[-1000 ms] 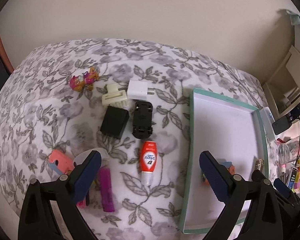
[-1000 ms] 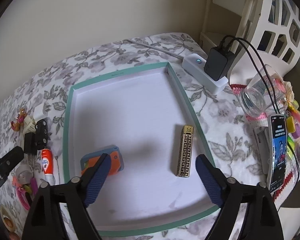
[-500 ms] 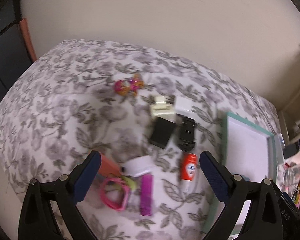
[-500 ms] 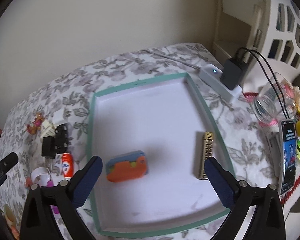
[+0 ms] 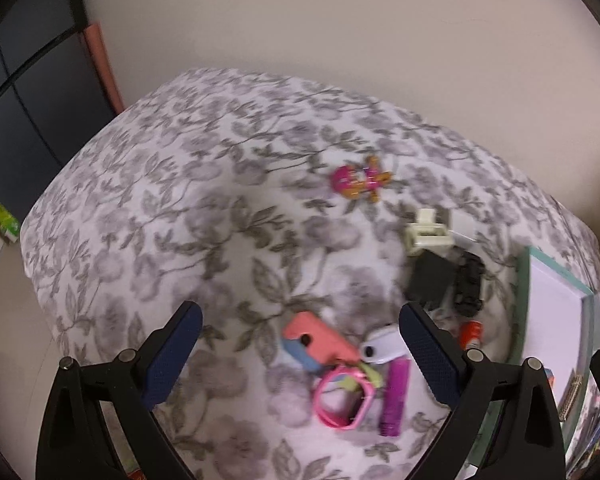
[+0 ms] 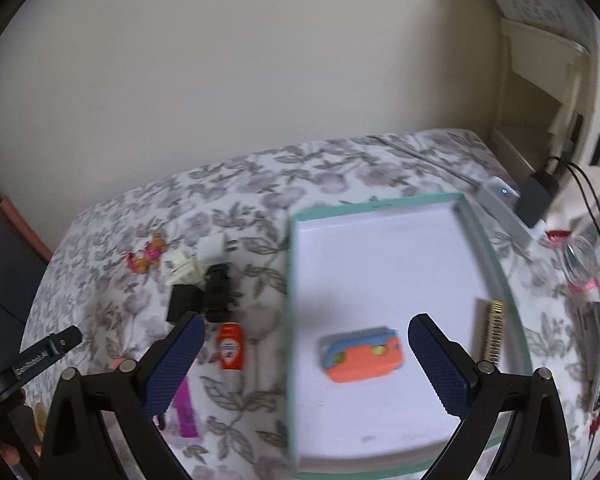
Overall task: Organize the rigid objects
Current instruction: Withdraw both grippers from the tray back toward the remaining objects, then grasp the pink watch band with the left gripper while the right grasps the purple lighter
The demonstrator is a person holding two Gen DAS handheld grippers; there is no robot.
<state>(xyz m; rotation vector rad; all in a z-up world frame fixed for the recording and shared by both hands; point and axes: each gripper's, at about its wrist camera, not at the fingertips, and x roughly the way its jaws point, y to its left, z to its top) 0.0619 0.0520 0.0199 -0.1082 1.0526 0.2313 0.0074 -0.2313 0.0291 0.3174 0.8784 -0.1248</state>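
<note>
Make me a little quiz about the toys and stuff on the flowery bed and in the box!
1. True or false: the right gripper is squeezing the orange and blue toy.
2. How many things lie inside the teal-rimmed tray?
3. Which lies on the flowery bedspread, outside the tray: A) the gold patterned bar, B) the pink watch band, C) the orange and blue toy?

Key:
1. False. Its jaws are wide apart, holding nothing.
2. Two: the orange and blue toy and the gold patterned bar.
3. B
</note>
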